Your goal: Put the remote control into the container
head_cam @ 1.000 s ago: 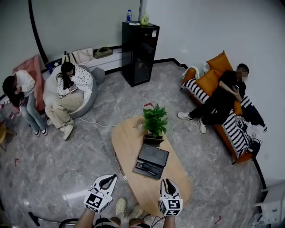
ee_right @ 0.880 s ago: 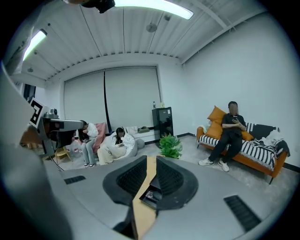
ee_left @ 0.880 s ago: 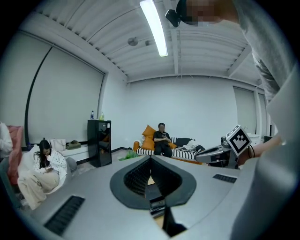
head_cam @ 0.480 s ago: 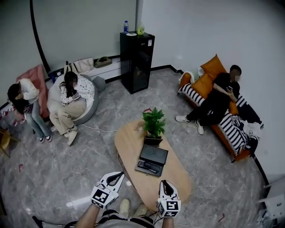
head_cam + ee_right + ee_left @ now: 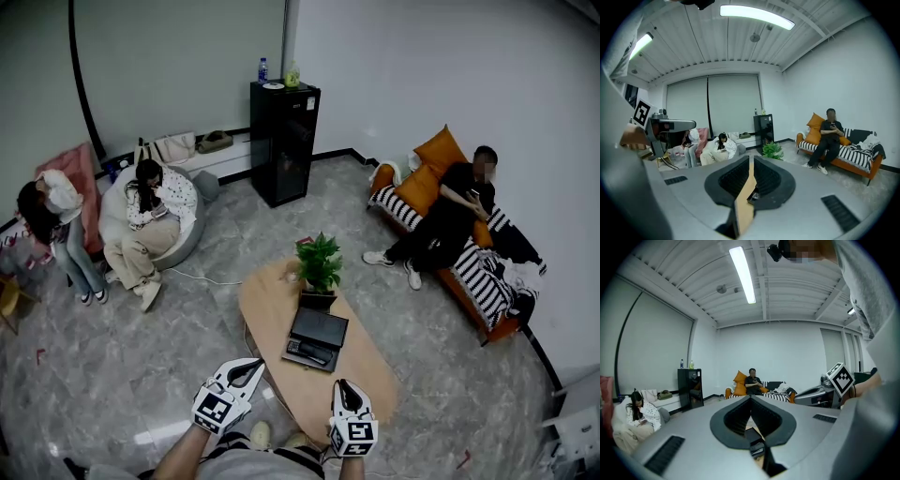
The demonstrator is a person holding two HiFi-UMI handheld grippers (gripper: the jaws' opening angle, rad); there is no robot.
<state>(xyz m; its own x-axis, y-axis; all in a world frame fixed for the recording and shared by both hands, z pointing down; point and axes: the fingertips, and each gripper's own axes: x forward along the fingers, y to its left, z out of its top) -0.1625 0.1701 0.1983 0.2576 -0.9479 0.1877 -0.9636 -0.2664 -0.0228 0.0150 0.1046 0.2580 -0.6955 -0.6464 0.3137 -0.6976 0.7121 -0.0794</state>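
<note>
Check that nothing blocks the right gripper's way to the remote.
Nothing visible does. Only bare table lies between the right gripper, empty with its jaws just closed to a narrow gap, and the remote at the container's near edge. The plant stands beyond the container, out of the way.

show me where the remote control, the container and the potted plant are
remote control (image 5: 307,353): head view, middle of its dark body
container (image 5: 322,325): head view, bare floor of the tray
potted plant (image 5: 319,262): head view, centre of the leaves
</note>
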